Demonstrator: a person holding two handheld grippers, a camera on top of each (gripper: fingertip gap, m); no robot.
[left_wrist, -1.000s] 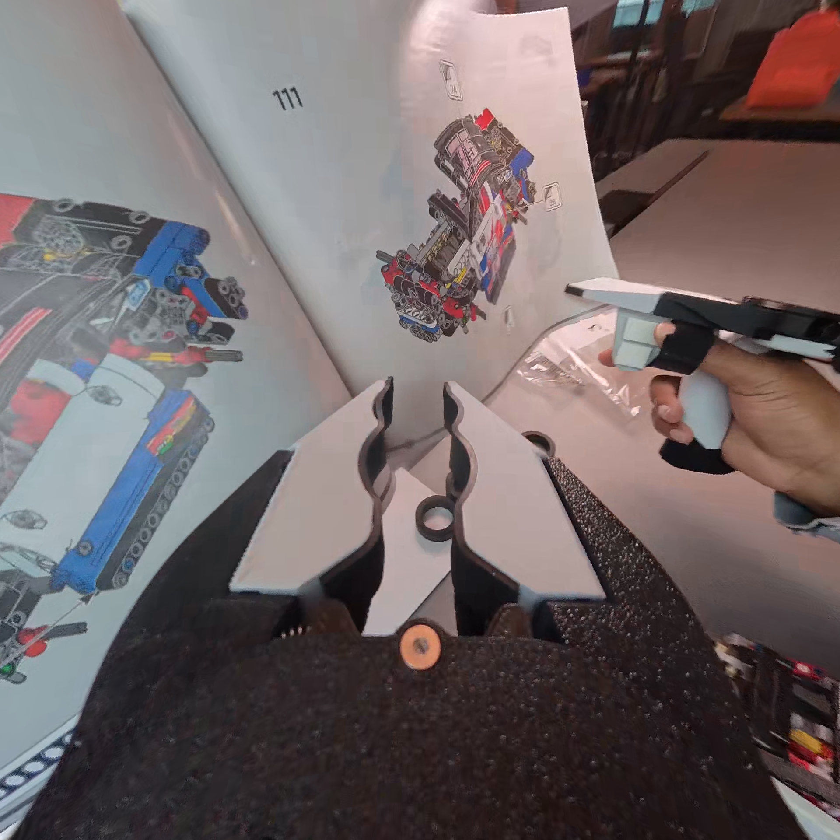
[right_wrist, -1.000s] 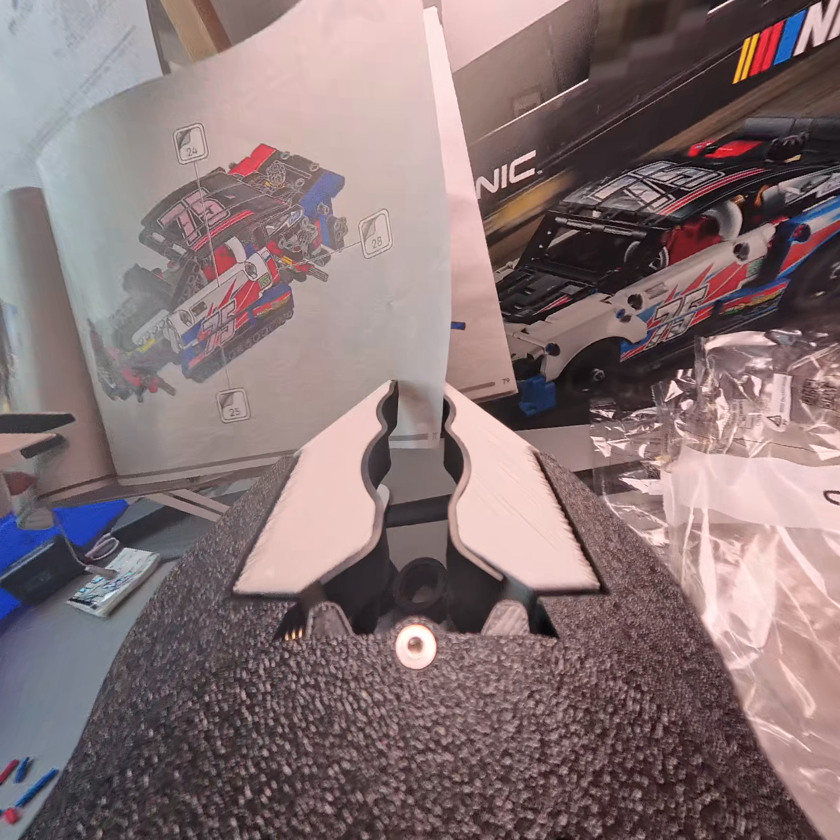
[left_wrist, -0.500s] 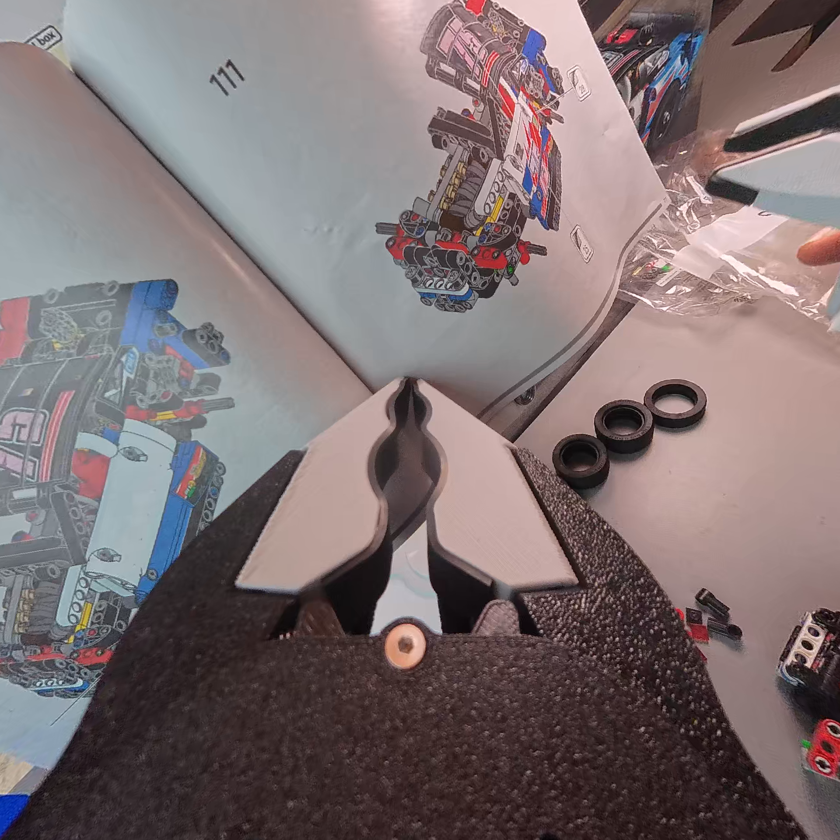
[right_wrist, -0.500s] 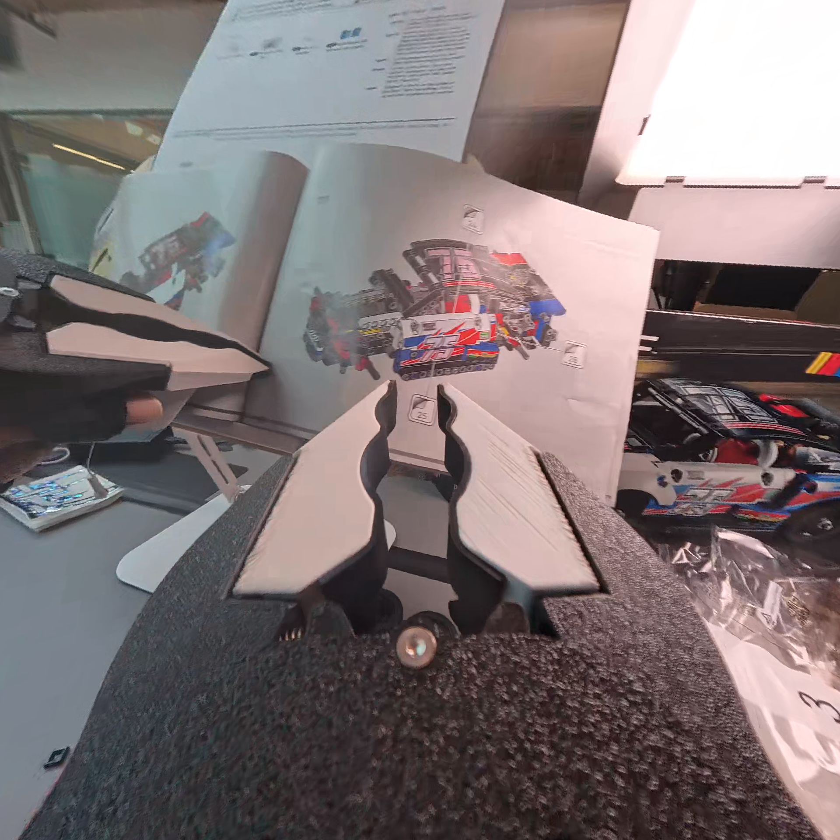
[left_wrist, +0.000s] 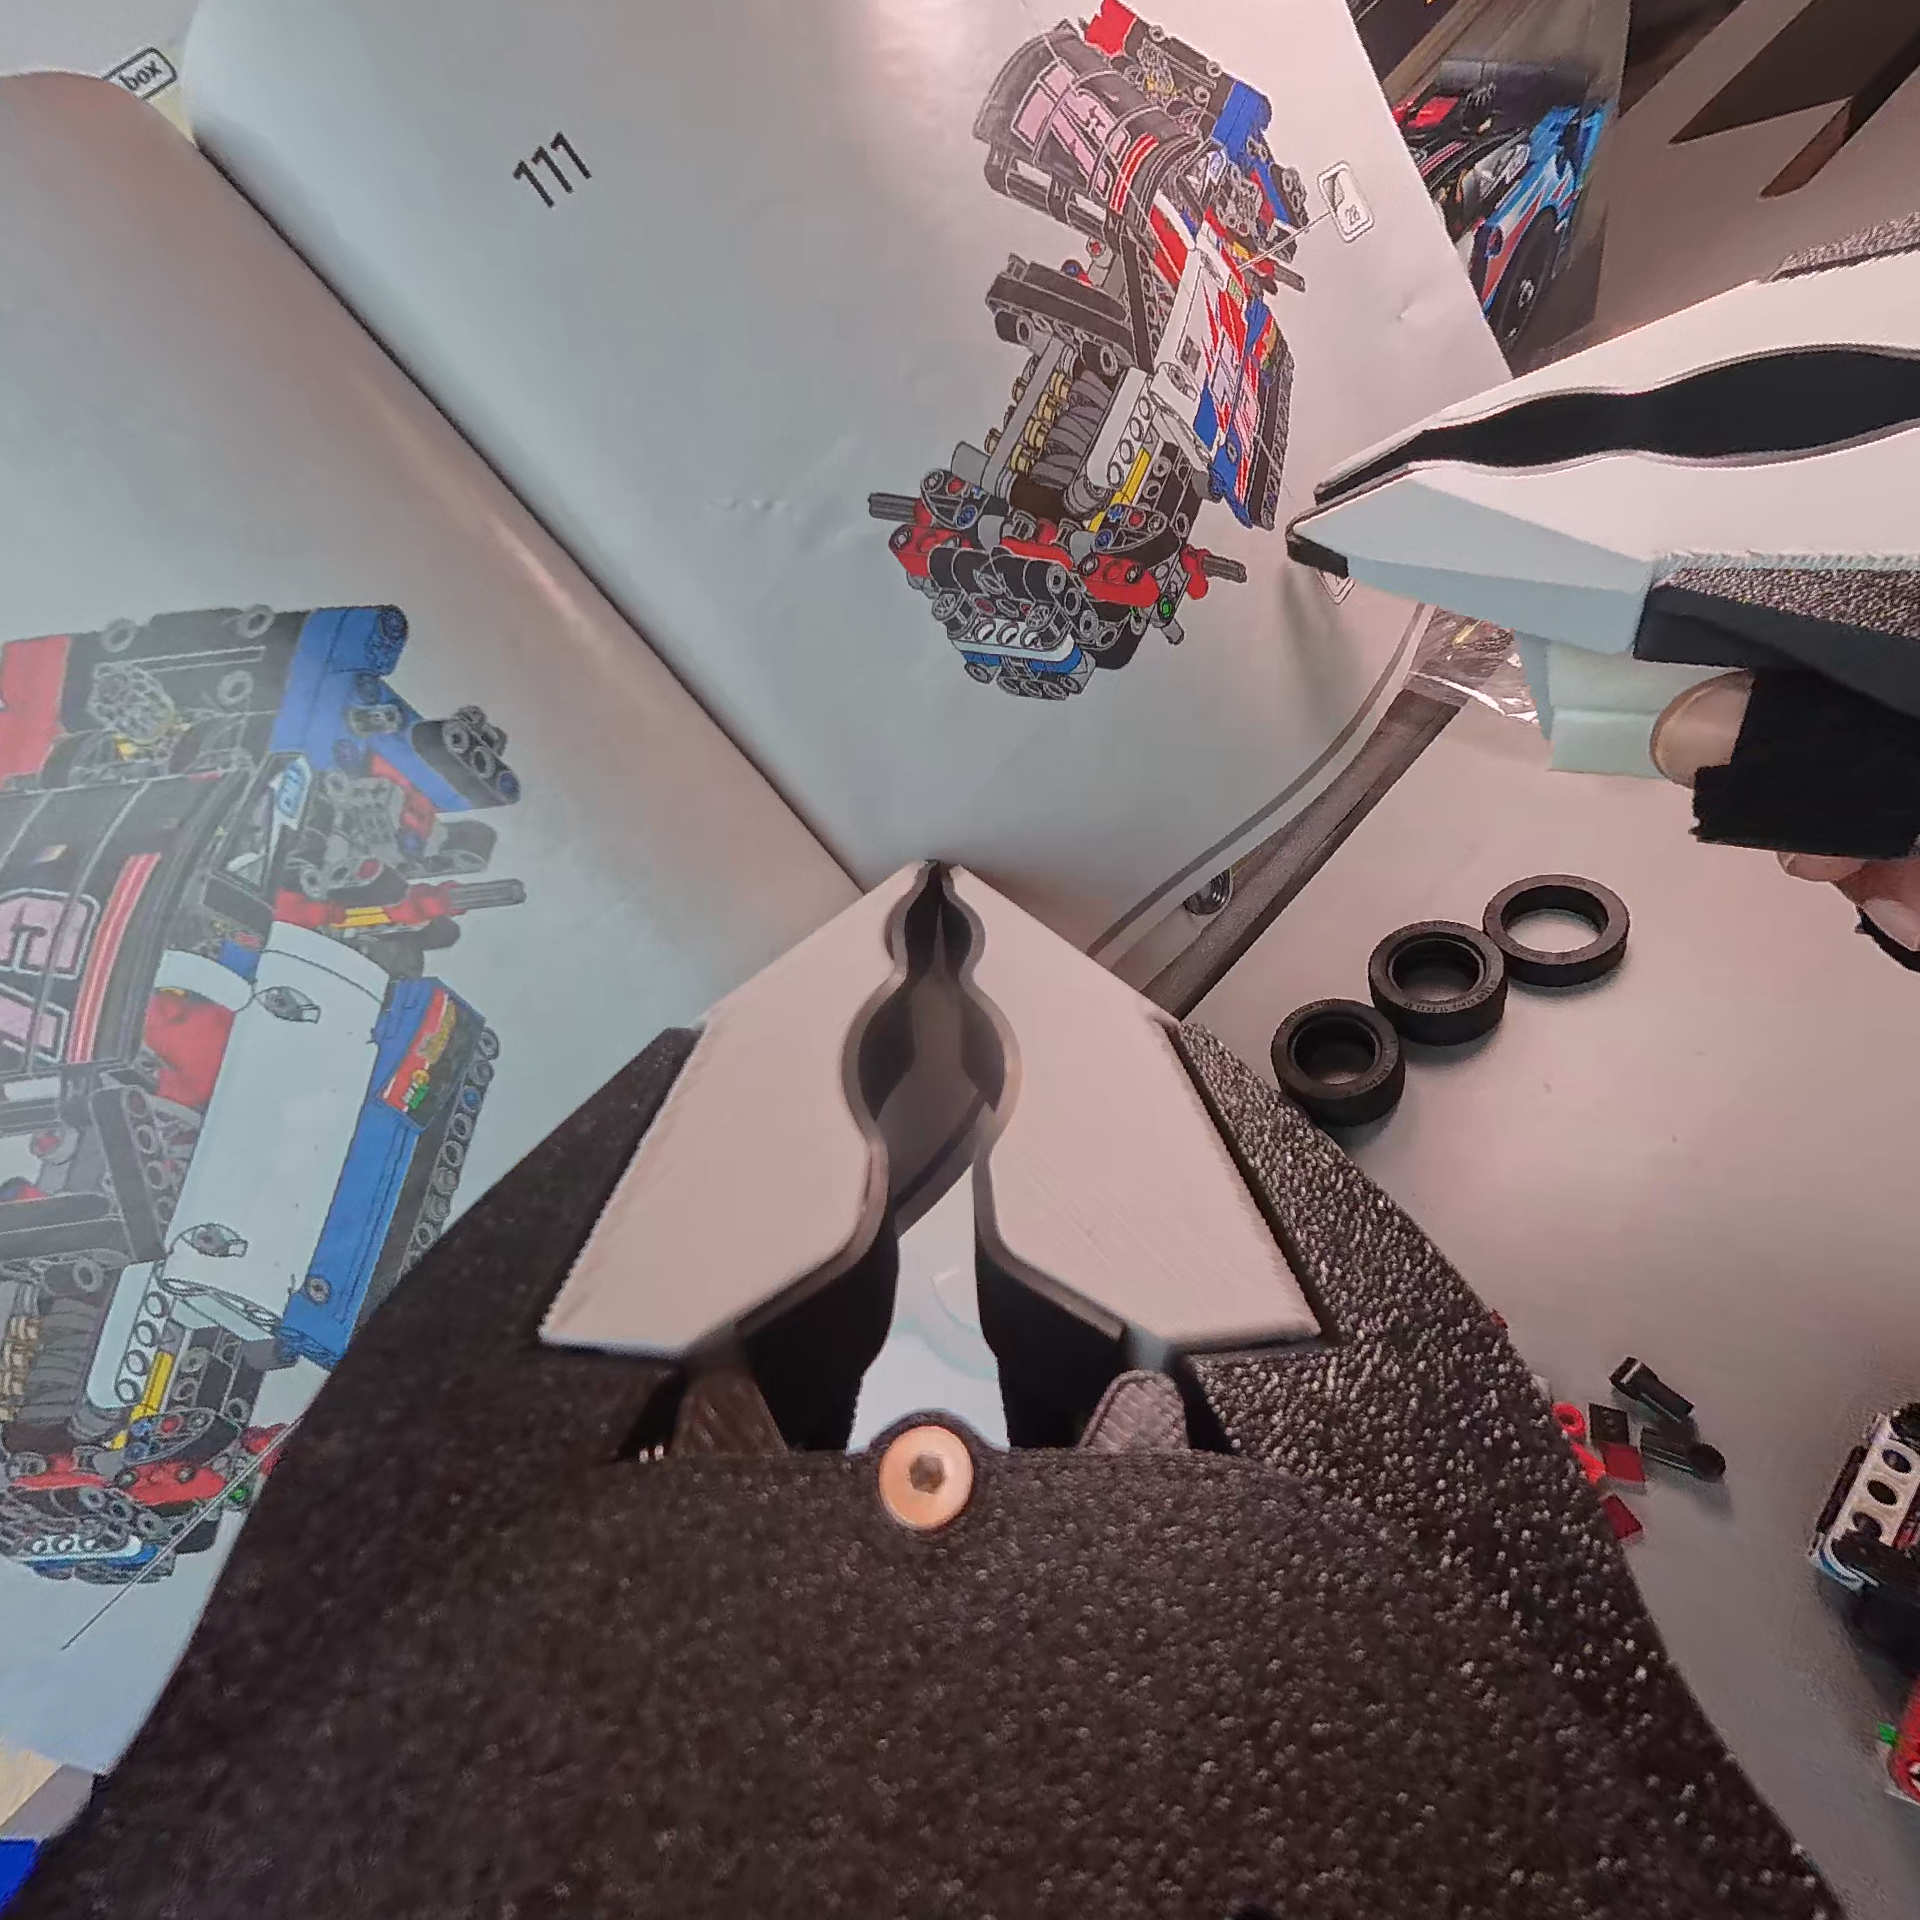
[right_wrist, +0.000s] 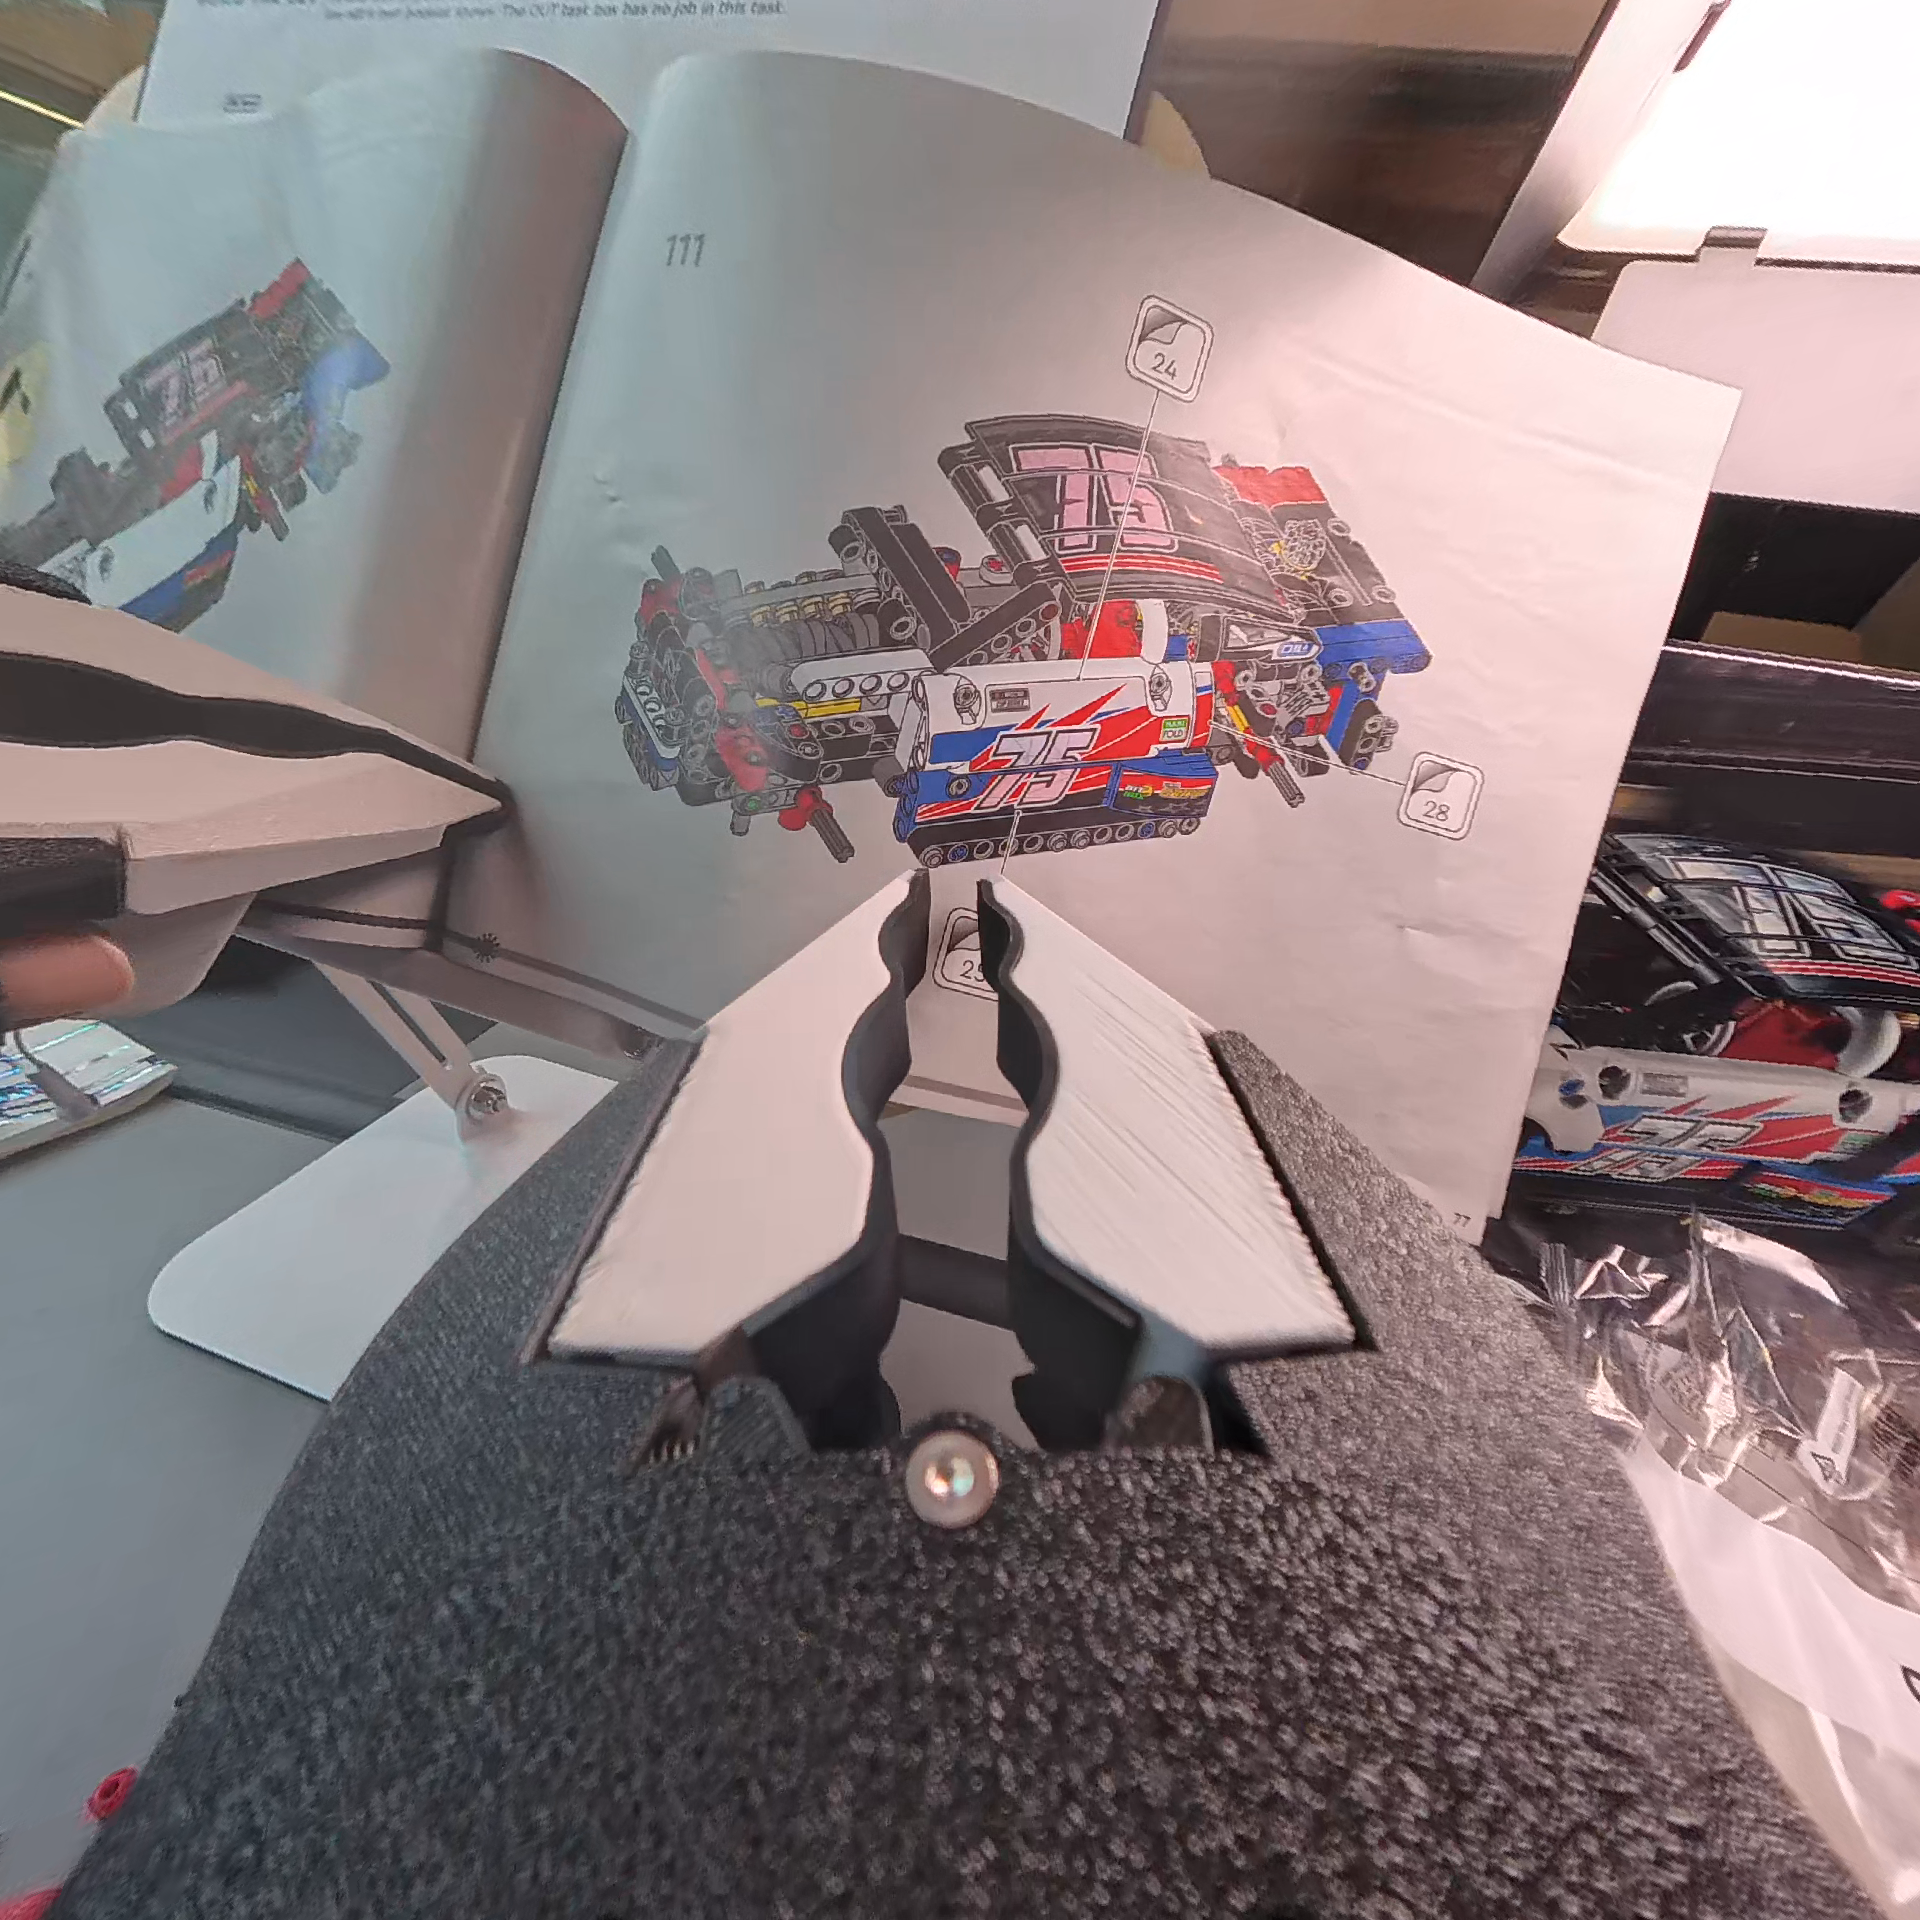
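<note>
Left gripper (left_wrist: 935, 873) has closed against the booklet (left_wrist: 727, 364), propped upright on a stand (right_wrist: 312, 1268). Right gripper (right_wrist: 951, 883) hovers slightly parted, empty, facing its right page.

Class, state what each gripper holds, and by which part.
Right gripper: open, nothing. Left gripper: shut, tips at the lower edge of the open booklet, by its spine; whether it pinches the page cannot be told.
</note>
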